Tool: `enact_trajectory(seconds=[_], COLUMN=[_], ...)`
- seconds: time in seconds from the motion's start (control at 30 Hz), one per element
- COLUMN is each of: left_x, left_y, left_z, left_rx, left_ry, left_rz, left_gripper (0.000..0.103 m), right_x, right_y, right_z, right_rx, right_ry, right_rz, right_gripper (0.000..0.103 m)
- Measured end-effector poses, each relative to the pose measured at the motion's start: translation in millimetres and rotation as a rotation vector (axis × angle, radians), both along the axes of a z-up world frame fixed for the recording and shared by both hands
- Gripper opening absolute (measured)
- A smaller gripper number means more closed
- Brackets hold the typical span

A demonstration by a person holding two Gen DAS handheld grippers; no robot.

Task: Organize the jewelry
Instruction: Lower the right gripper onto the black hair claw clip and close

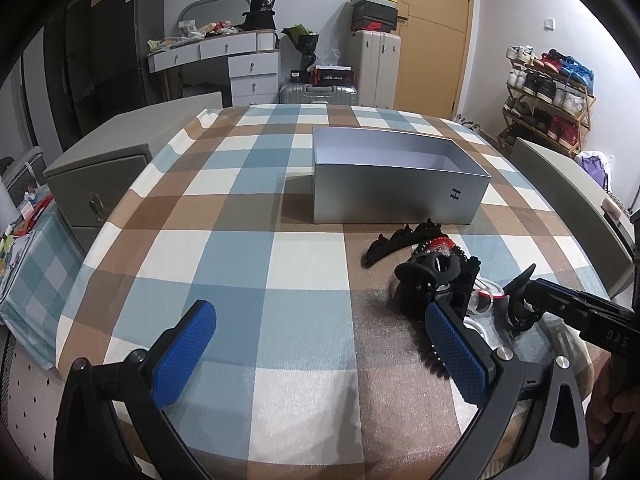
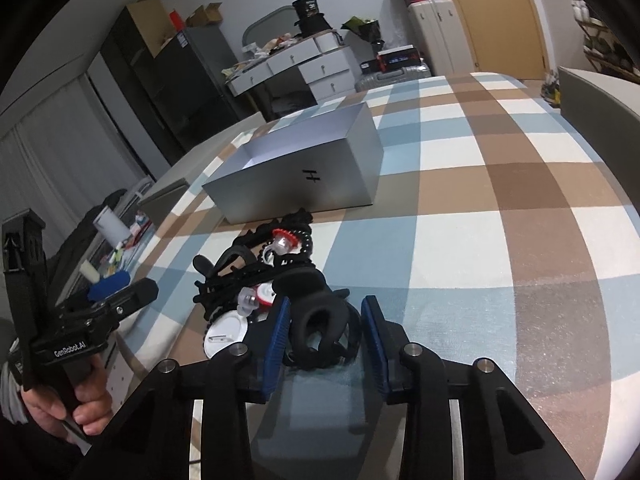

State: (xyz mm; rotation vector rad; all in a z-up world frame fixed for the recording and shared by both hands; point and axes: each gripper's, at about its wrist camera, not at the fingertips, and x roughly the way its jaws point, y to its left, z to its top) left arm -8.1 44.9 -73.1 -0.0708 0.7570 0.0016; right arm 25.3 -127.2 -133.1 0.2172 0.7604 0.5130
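Right wrist view: black hair claw lies between the spread right gripper (left gripper also spread).

Beyond the checked surface I see a white dresser, suitcases by a wooden door — and a shoe rack on the right.

Ahead of the left hand-held gripper, the checked tabletop lies bare between its wide-apart fingers and out to its left. Farther ahead, the open grey box blocks the way. A tangled heap of black hair clips crowds against its right finger, and the right hand-held gripper straddles one clip, with bare cloth to its right.
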Motion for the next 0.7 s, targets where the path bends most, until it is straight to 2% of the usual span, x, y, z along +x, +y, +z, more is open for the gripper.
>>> enact_trajectory(seconds=[0.17, 0.5, 0.6, 0.7], left_x=[3, -4, -1, 0], left_y=[-2, -25, -34, -44], left_z=[-3, -14, -15, -16], left_rx=[-0.051, -0.146, -0.12, -0.061], left_ry=[0.029, 0.095, 0.109, 0.109], left_rz=[-0.041, -0.233, -0.251, -0.266], left_gripper=[0.102, 0.102, 0.102, 0.102], right_x=[-3, -5, -5, -6], right_y=[-3, -14, -16, -18], right_z=[4, 7, 7, 8], right_rx=[0.026, 0.056, 0.066, 0.069], right_ry=[-0.018, -0.025, -0.027, -0.032], right_rz=[0.007, -0.023, -0.027, -0.029], right_gripper=[0.035, 0.035, 0.035, 0.035])
